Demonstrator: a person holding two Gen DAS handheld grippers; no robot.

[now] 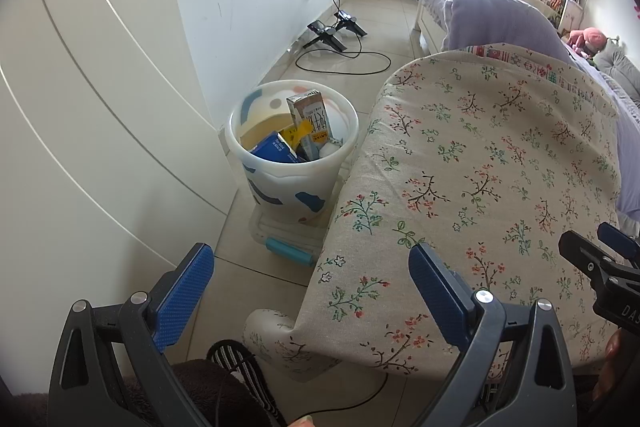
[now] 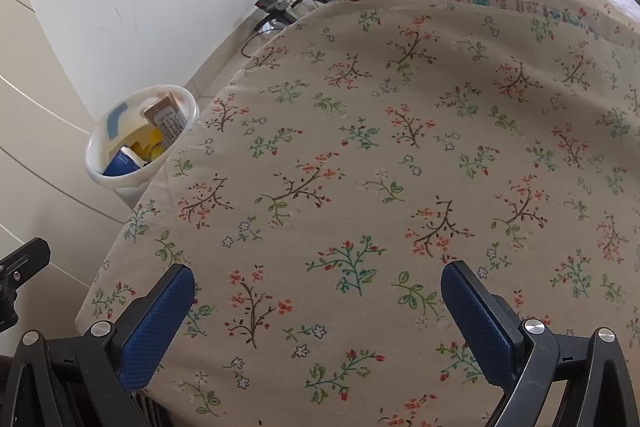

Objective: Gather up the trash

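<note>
My left gripper (image 1: pixel 312 287) hangs with its blue-padded fingers spread wide apart and nothing between them, one finger over the tiled floor (image 1: pixel 256 267), the other over the edge of the floral cloth (image 1: pixel 480 155) that covers the table. My right gripper (image 2: pixel 316 311) is likewise spread wide and empty, held just above the same cloth; in the left wrist view its black body shows at the far right edge, where I can read only the white letters "DAS", the rest being cut off. The trash sits in the white bin (image 1: pixel 294 147), patterned with blue and pink patches, which stands on the floor between the white wall and the table edge. Upright in it is a brown and white carton (image 1: pixel 312 117) with large dark printed characters down its side and a small red label near the bottom, too blurred for me to read. Beside it lie a blue box (image 1: pixel 274 149) with faint white print that I cannot make out, some yellow wrapping (image 1: pixel 298 133), and a beige rounded piece against the far wall of the bin. A teal cylinder (image 1: pixel 289 251) lies on the floor near the bin's base.
</note>
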